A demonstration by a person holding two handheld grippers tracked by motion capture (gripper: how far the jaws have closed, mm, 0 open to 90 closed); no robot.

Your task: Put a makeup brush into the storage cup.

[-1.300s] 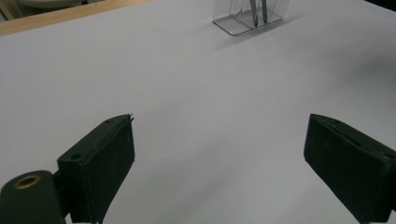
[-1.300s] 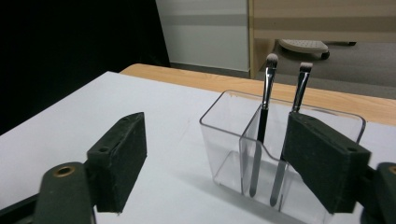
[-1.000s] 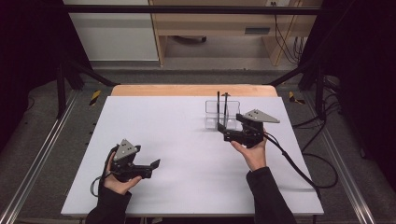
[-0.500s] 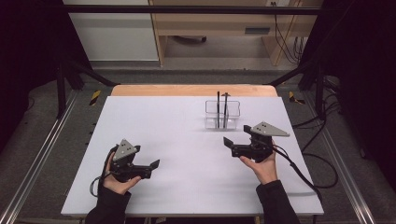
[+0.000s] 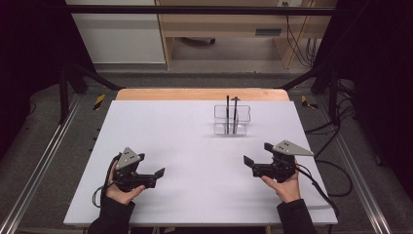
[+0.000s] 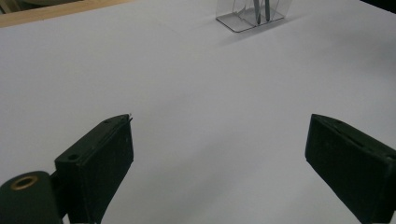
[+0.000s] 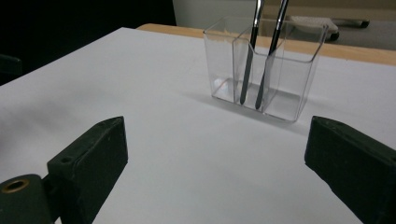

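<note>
- The left gripper (image 5: pixel 158 174) sits low over the near left part of the white table (image 5: pixel 170 136), held in the left hand (image 5: pixel 119 187), jaws pointing toward the middle.
- In the left gripper view its jaws stand wide apart with only bare table between them; nothing is held.
- A grey three-cornered plate tops it; I can read no writing on it.
- A clear box (image 5: pixel 232 119) stands right of centre toward the far edge, split into compartments.
- Two dark pens (image 5: pixel 231 109) stand upright in it, side by side; in the right gripper view they share the middle compartment (image 7: pixel 264 70), tips on the floor of the box.
- No label or brand can be read on the box or the pens.
- The right gripper (image 5: pixel 255 159) is held in the right hand (image 5: pixel 285 185) at the near right, well apart from the box and nearer than it.
- Its jaws have just been opening and now stand wide, with nothing between them; the box lies beyond them.
- Cables (image 5: pixel 336 165) trail over the floor at the far right.
</note>
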